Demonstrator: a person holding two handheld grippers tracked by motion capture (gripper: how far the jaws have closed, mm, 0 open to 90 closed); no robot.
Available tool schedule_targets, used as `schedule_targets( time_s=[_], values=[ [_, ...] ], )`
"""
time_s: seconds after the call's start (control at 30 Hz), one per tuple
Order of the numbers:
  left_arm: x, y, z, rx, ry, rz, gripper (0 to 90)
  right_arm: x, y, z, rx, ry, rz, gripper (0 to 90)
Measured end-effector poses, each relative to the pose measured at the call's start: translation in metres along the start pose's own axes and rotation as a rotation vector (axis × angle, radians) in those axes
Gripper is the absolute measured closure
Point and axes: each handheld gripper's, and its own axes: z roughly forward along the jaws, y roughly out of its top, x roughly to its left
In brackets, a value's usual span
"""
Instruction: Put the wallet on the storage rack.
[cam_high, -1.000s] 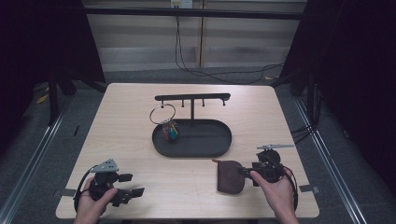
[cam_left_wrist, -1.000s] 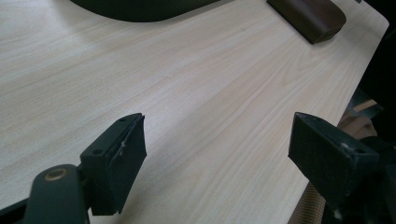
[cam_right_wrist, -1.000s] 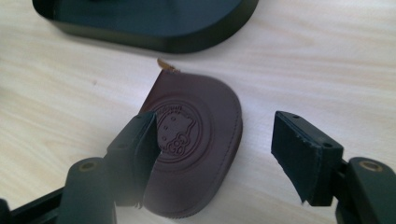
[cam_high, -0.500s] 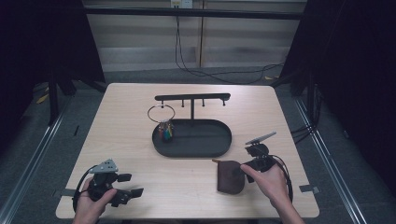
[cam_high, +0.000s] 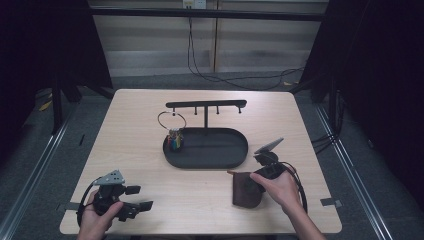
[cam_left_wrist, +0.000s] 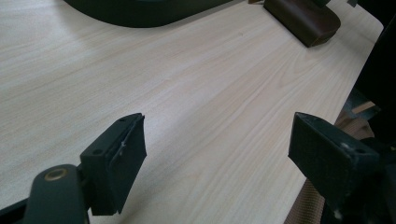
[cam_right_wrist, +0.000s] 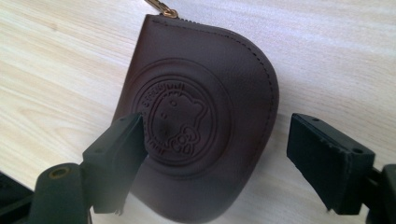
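At the lower right of the high view, the brown leather pouch (cam_high: 246, 189) lies flat on the pale wood-grain table (cam_high: 135, 150), partly covered by the person's right hand (cam_high: 281, 189) and the right gripper (cam_high: 256, 181). In the right gripper view the pouch (cam_right_wrist: 201, 116) is D-shaped, smooth, stitched along its curved edge, with a round embossed cartoon face; a gold zip pull (cam_right_wrist: 161, 6) is cut off at the top edge. The gripper's jaws stand wide apart, one over the pouch's left part, the other over bare wood to its right; whether they touch it I cannot tell.

At the lower left, the left gripper (cam_high: 136, 198) sits in the left hand (cam_high: 97, 220), jaws spread over empty tabletop.

In the middle of the frame stands a black oval tray (cam_high: 212, 157) with a T-shaped hook rack (cam_high: 206, 105). A thin ring (cam_high: 171, 120) hangs there above something small and multicoloured (cam_high: 174, 140), too small to make out.
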Motion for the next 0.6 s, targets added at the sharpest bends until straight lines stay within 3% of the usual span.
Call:
schedule_targets(
  time_s=[0.13,0.2,0.6],
  values=[
    [0.000,0.000,-0.002,-0.014,0.013,-0.004,18.7,0.005,0.003,0.004,0.001,0.013,-0.003,18.8],
    [0.000,0.000,-0.002,-0.014,0.018,-0.002,18.4,0.007,0.004,0.006,0.004,-0.007,0.000,19.7],
    [-0.002,0.001,0.001,0.002,0.009,0.009,18.4,0.008,0.009,0.013,0.043,-0.013,0.025,21.2]
  ],
)
